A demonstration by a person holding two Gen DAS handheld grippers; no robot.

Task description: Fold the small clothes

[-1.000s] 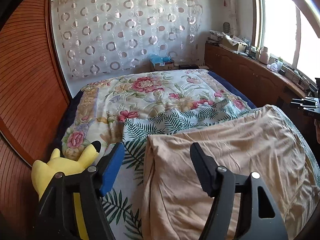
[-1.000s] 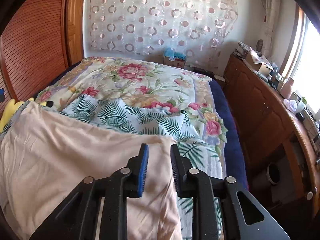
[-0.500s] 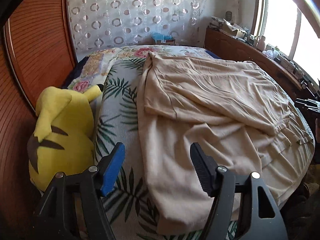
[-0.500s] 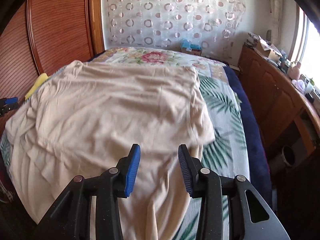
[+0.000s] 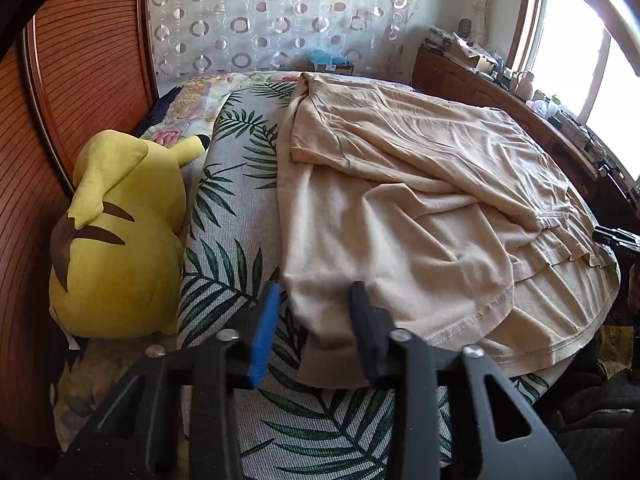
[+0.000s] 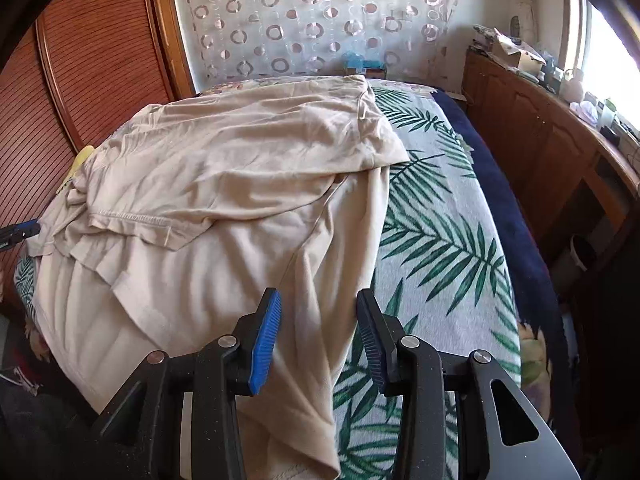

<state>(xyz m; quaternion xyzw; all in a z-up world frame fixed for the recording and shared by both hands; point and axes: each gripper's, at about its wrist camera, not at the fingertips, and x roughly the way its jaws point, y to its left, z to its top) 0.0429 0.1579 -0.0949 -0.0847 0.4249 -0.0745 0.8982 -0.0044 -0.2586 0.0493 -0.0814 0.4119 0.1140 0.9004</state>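
Note:
A beige T-shirt (image 5: pixel 420 200) lies spread on the palm-leaf bedspread (image 5: pixel 236 216), its far part folded back over its near part. In the left wrist view my left gripper (image 5: pixel 316 312) is open, its fingers on either side of the shirt's near left corner. In the right wrist view the shirt (image 6: pixel 240 184) fills the left half of the bed. My right gripper (image 6: pixel 318 320) is open above the shirt's near right edge, which drapes over the bed's front. Neither gripper holds cloth.
A yellow plush toy (image 5: pixel 120 236) lies at the bed's left edge by the wooden slatted wall (image 5: pixel 72 80). A wooden cabinet (image 6: pixel 540 128) with clutter runs along the right under the window. A dark blue blanket (image 6: pixel 504 208) borders the bed's right side.
Both grippers have let go of the shirt's far edge and drawn back to the near end of the bed. The right gripper has opened; the left has narrowed.

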